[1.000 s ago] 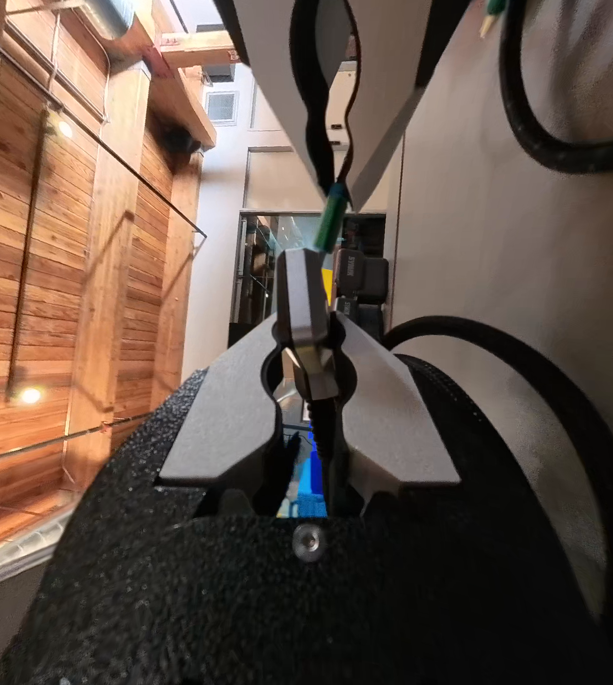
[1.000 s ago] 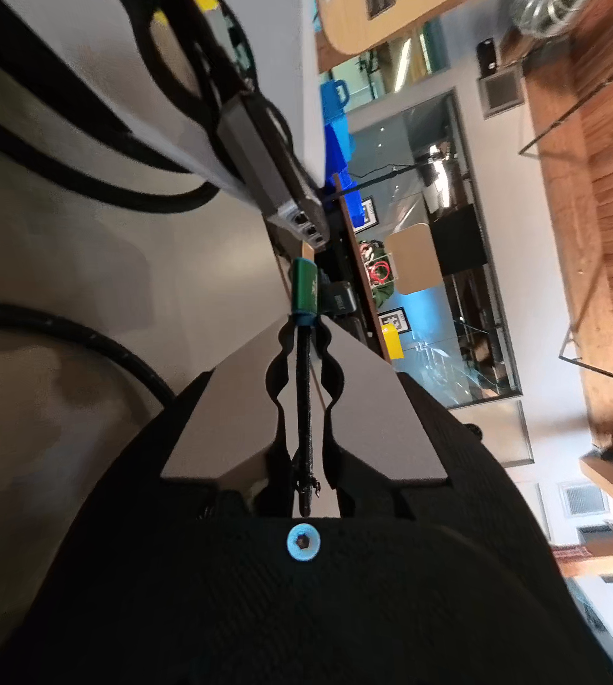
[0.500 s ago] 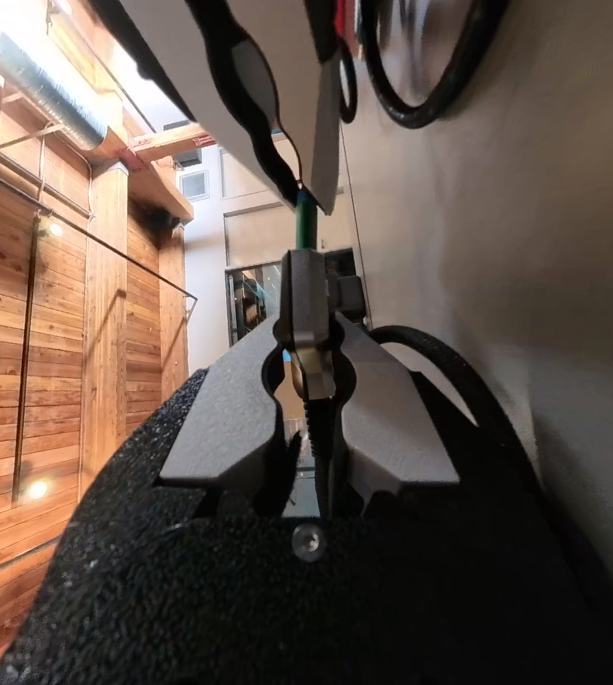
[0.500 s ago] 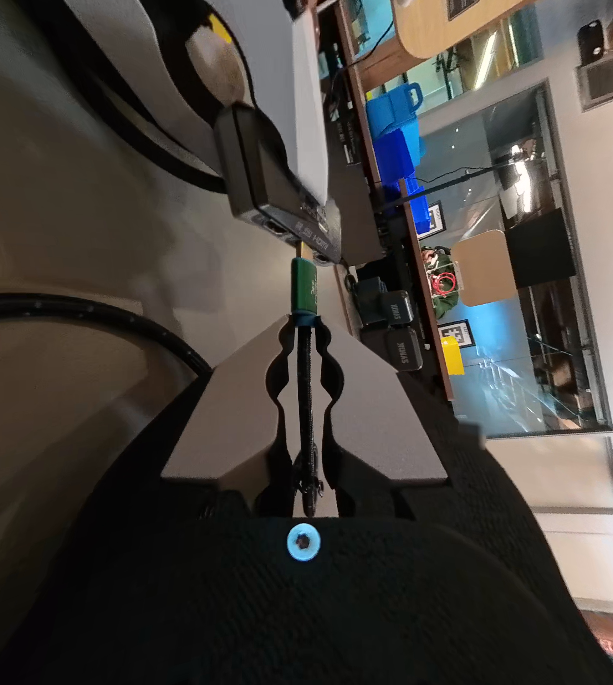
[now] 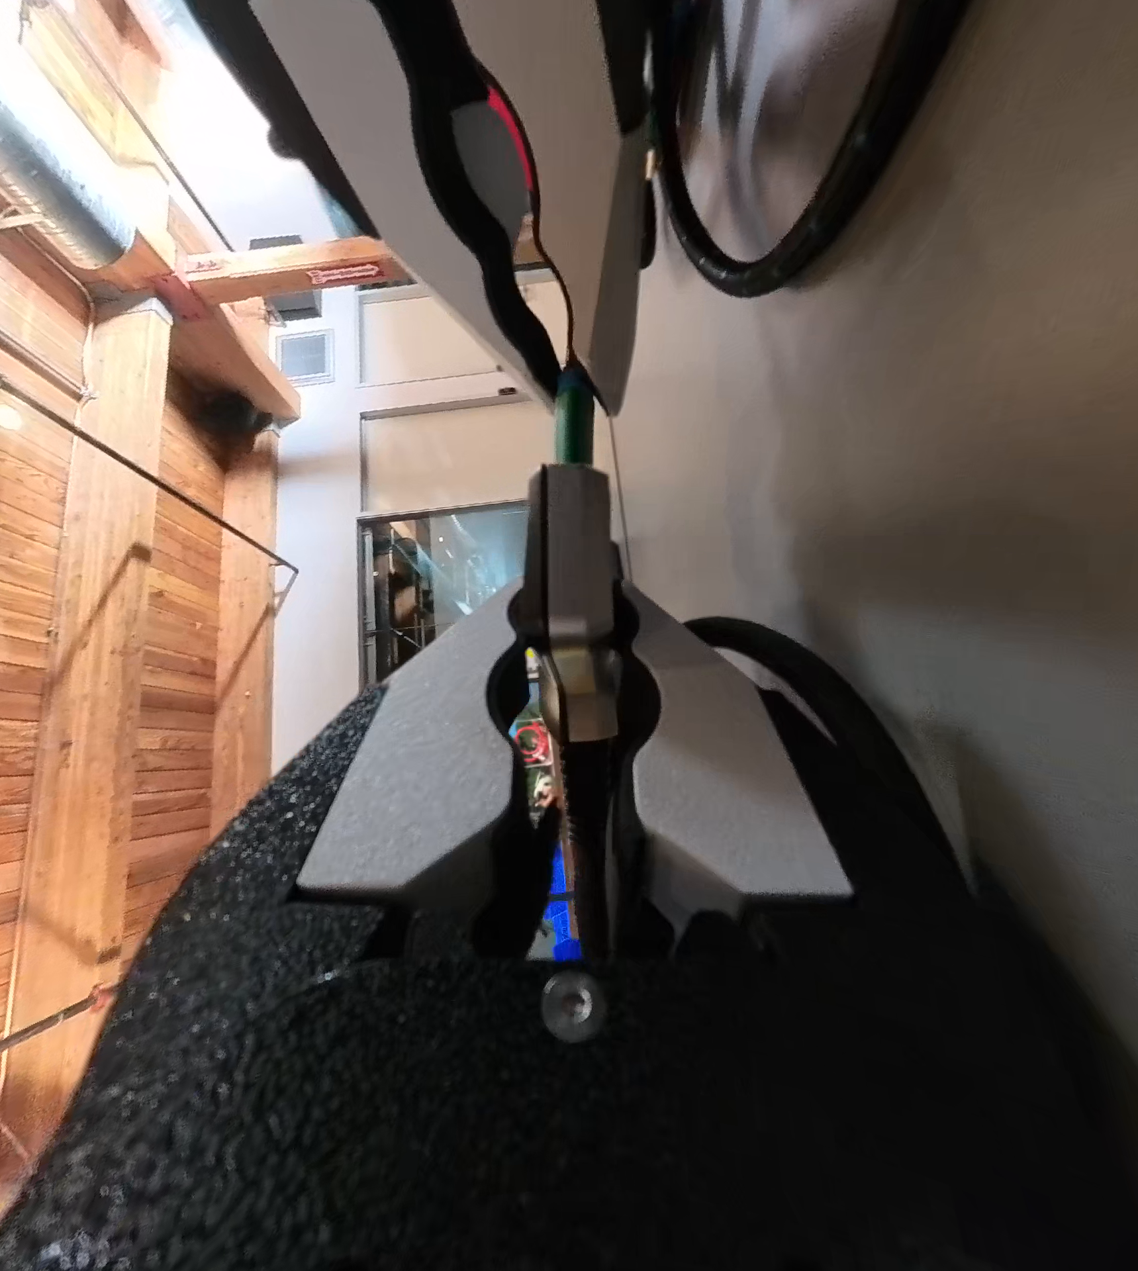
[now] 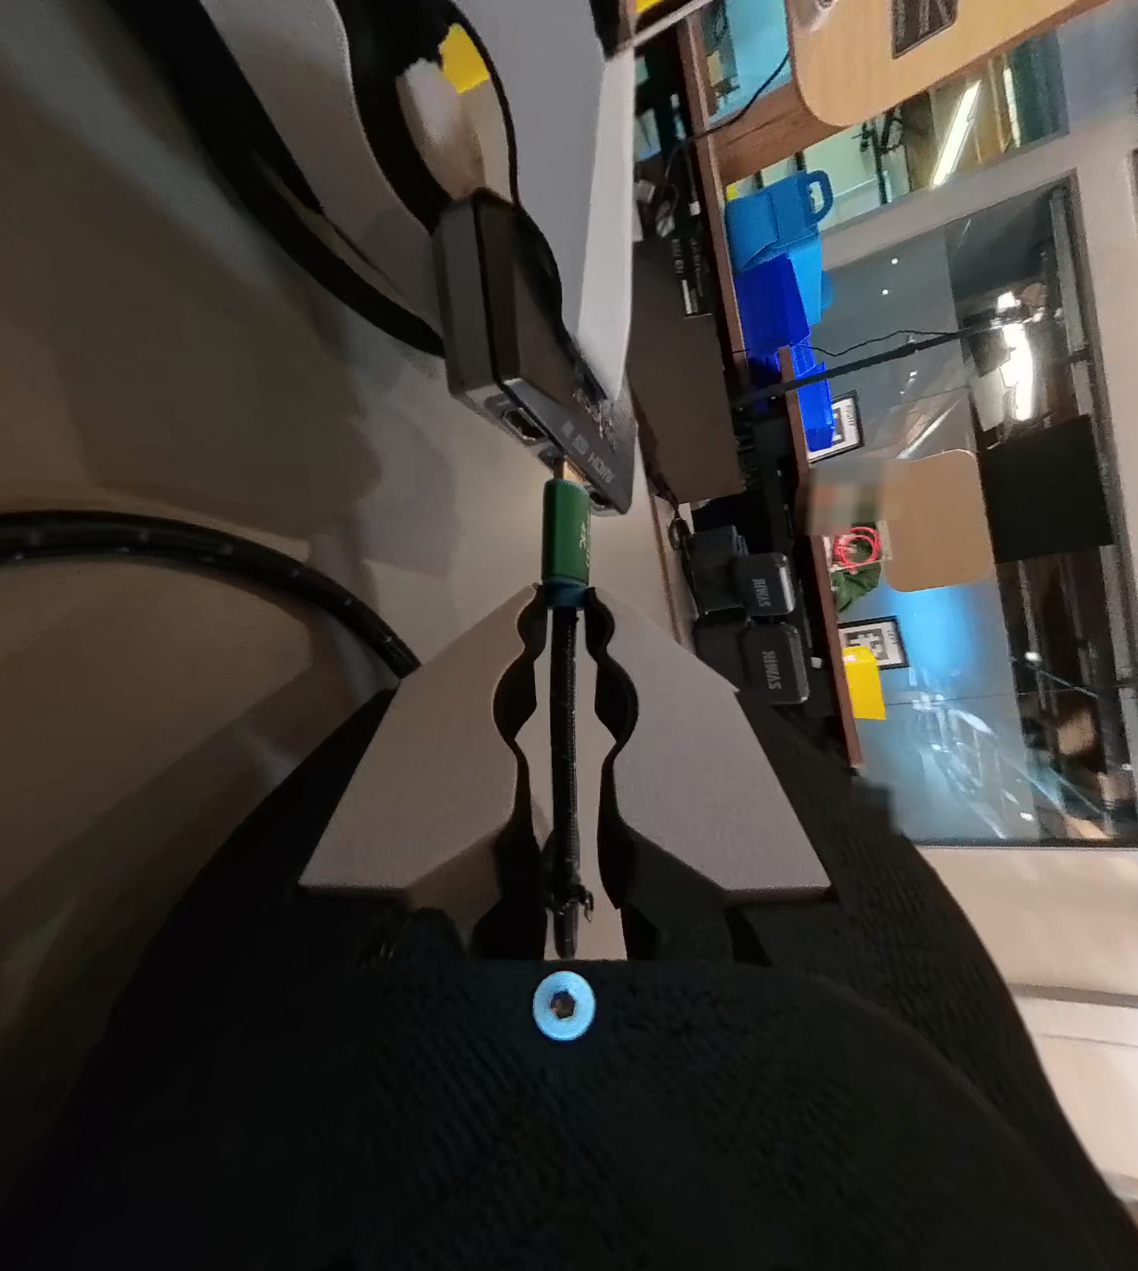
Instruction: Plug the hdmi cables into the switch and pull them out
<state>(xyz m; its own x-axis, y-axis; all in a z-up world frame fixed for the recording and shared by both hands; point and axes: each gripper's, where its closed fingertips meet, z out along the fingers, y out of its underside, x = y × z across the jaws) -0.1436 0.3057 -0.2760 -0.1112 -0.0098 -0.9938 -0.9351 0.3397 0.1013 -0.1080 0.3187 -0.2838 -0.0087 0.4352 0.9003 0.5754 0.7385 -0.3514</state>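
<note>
A black braided cable [image 6: 160,550] arcs over the pale grey tabletop [image 6: 174,426] beside the right gripper [image 6: 566,598], and blue bins [image 6: 776,275] and dark boxes [image 6: 769,584] sit on shelving farther off. In the left wrist view a second loop of black cable [image 5: 793,227] lies on the table, with a wood-plank wall [image 5: 71,619] on the other side. The left gripper [image 5: 573,612] is clamped on the HDMI switch [image 5: 569,550], a slim dark-grey metal box seen edge-on between its matte grey fingers [image 5: 428,743]. The right gripper is closed on a braided HDMI cable [image 6: 562,743] just behind its green plug [image 6: 567,540]. The plug's gold tip [image 6: 562,474] meets the ported face of the switch [image 6: 518,330]; how deep it sits cannot be told. An empty port [image 6: 524,425] lies just beside it.
</note>
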